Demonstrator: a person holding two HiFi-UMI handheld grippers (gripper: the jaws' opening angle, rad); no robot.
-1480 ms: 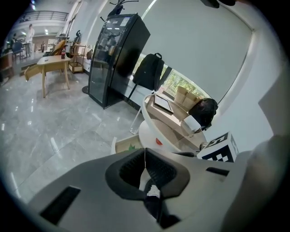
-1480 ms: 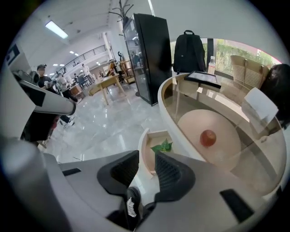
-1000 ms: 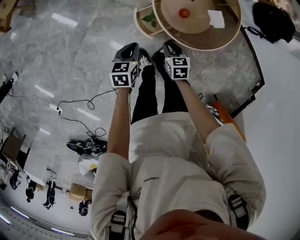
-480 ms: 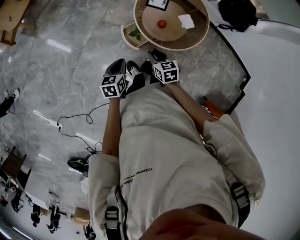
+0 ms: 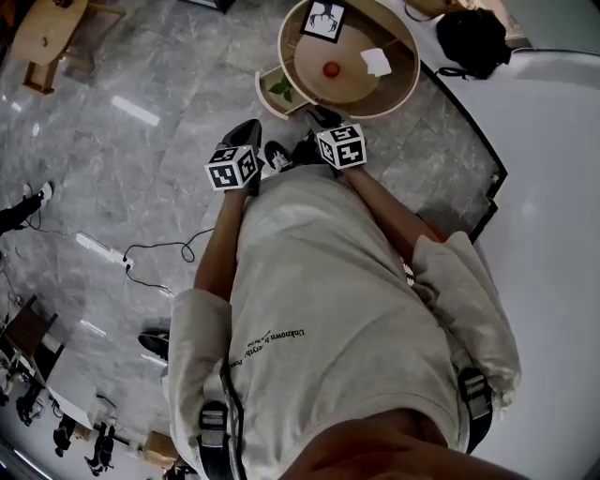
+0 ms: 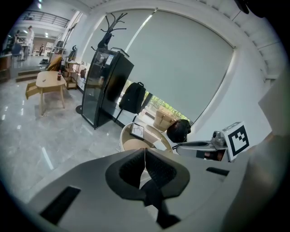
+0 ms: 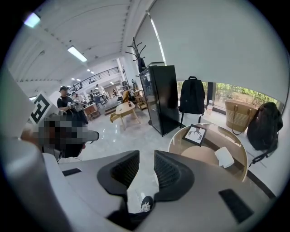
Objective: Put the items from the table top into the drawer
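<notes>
A round wooden table [image 5: 401, 97] stands ahead of the person. On it lie a small red thing [image 5: 330, 68], a white folded thing [image 5: 376, 62] and a framed picture [image 5: 325, 19]. At its left an open drawer [image 5: 262, 96] holds something green [image 5: 280, 90]. My left gripper [image 5: 250, 128] is held short of the table, jaws shut with nothing between them [image 6: 145, 159]. My right gripper [image 5: 322, 115] is beside it with a narrow gap between its pads [image 7: 146, 166], holding nothing. The right gripper view shows the table [image 7: 240, 154], the frame [image 7: 195, 134] and the white thing [image 7: 224, 157].
A black bag [image 5: 473, 37] lies on the floor beyond the table. A black cabinet [image 7: 159, 97], a backpack [image 7: 192, 96] and a woven bag [image 7: 237, 113] stand behind. A power cable [image 5: 150, 251] runs over the marble floor at the left. People are far back in the hall.
The head camera has risen and the table now looks smaller and farther. Both grippers have drawn back toward the body, still side by side with nothing in them.
</notes>
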